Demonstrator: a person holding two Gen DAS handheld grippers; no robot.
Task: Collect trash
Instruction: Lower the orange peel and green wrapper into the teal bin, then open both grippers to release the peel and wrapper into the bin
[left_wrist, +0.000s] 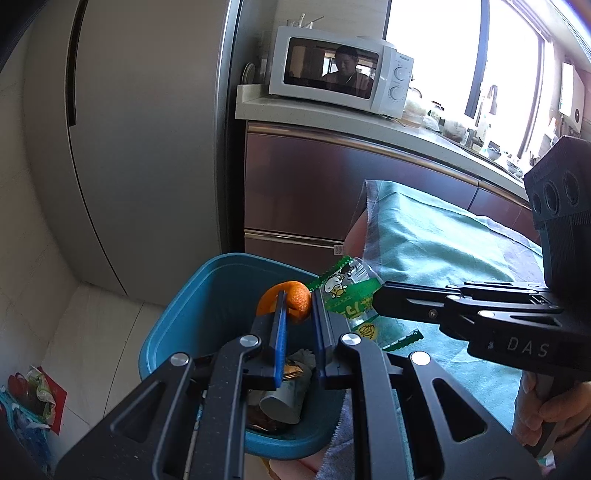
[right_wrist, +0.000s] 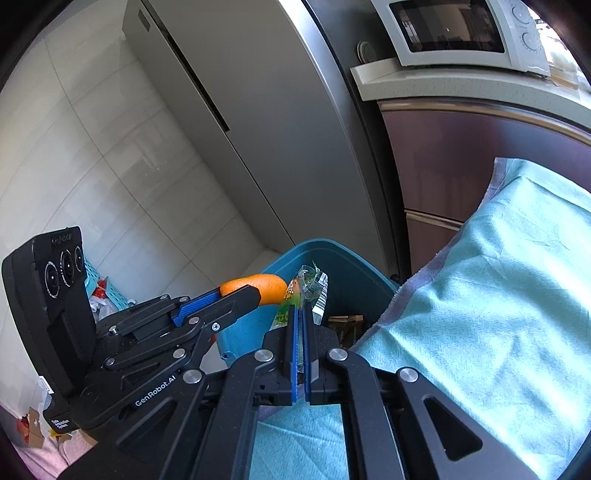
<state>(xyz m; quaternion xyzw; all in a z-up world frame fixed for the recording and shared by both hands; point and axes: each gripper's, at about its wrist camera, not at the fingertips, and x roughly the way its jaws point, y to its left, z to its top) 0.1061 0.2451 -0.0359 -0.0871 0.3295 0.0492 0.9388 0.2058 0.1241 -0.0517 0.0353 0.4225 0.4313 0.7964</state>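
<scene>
A blue trash bin (left_wrist: 177, 321) (right_wrist: 354, 273) stands on the floor beside the table, with a paper cup and scraps inside. My left gripper (left_wrist: 298, 297) (right_wrist: 258, 290) is shut on a piece of orange peel (left_wrist: 295, 299) (right_wrist: 264, 286) and hovers over the bin's opening. My right gripper (right_wrist: 300, 308) (left_wrist: 376, 299) is shut on a green-and-clear snack wrapper (left_wrist: 351, 291) (right_wrist: 304, 291), held above the bin's near rim just right of the peel. A hand (left_wrist: 546, 410) grips the right tool's handle.
The table wears a teal cloth (left_wrist: 443, 243) (right_wrist: 480, 314) right of the bin. A tall grey fridge (left_wrist: 147, 147) stands behind, brown cabinets (left_wrist: 332, 184) under a counter with a white microwave (left_wrist: 340, 70). Loose packaging (left_wrist: 33, 395) lies on the tiled floor at left.
</scene>
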